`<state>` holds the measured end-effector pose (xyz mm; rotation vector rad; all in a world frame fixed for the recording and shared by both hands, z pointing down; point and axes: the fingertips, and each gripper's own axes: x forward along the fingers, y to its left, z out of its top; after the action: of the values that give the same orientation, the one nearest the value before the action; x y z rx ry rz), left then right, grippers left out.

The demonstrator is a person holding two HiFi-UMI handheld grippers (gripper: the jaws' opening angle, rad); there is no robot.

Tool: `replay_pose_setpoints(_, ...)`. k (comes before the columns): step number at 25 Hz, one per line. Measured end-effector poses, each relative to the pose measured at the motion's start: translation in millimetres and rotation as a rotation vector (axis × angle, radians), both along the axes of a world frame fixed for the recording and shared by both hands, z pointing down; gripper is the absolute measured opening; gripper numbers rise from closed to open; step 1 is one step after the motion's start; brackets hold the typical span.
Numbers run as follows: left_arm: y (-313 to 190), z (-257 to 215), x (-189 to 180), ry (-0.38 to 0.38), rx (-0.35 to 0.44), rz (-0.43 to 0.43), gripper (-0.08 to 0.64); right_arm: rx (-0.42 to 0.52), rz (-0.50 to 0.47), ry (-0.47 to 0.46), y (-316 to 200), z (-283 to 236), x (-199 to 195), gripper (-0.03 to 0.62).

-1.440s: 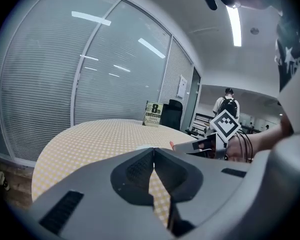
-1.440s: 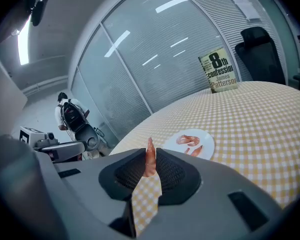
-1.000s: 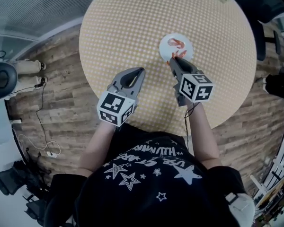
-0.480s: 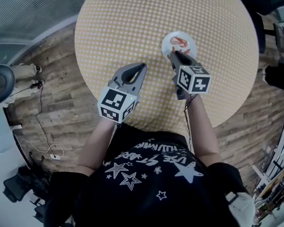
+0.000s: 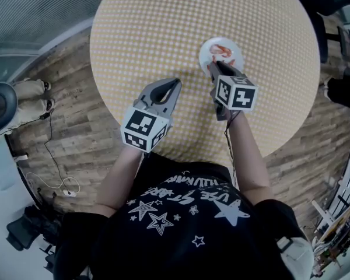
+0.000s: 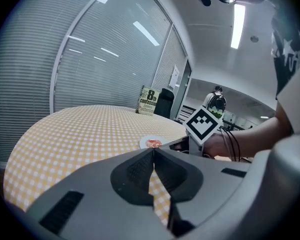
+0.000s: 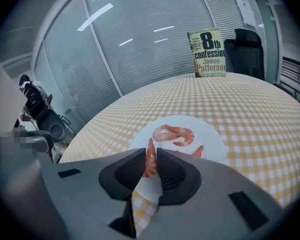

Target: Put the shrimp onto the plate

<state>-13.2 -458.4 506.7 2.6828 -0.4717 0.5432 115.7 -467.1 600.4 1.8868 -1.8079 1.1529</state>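
Observation:
A small white plate (image 5: 232, 47) sits on the round checked table (image 5: 163, 28), with pink shrimp (image 5: 220, 51) lying on it. My right gripper (image 5: 213, 67) hovers at the plate's near edge, shut on one shrimp (image 7: 150, 158) that stands upright between its jaws. In the right gripper view the plate (image 7: 212, 138) holds a curled shrimp (image 7: 173, 133) and another shrimp (image 7: 197, 150) just beyond the jaws. My left gripper (image 5: 174, 86) hangs over the table to the left, shut and empty (image 6: 153, 153). From the left gripper view, the plate (image 6: 144, 143) and the right gripper's marker cube (image 6: 205, 124) show ahead.
A paperback book (image 7: 209, 53) stands upright at the table's far edge. Glass walls with blinds (image 7: 140, 39) ring the room. A dark chair (image 7: 245, 49) stands behind the book. Wooden floor, cables (image 5: 52, 162) and a stool (image 5: 1, 101) lie left of the table.
My right gripper has moved a little forward toward the plate with the shrimp in it. The left gripper has barely shifted.

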Motion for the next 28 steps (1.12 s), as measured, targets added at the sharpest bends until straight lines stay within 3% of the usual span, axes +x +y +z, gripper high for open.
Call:
replay_pose_setpoints(20, 21.9, -7.5, -7.2, -0.023, 0.027, -0.031, 0.009, -0.005, -0.011, -0.011, -1.0, -1.0, -2.1, 0.063)
replay_pose_setpoints(28, 23.9, -17.1, -8.2, -0.029, 0.057, -0.058, 0.009, 0.083, -0.001, -0.058, 5.6, -23.2, -1.9, 0.063)
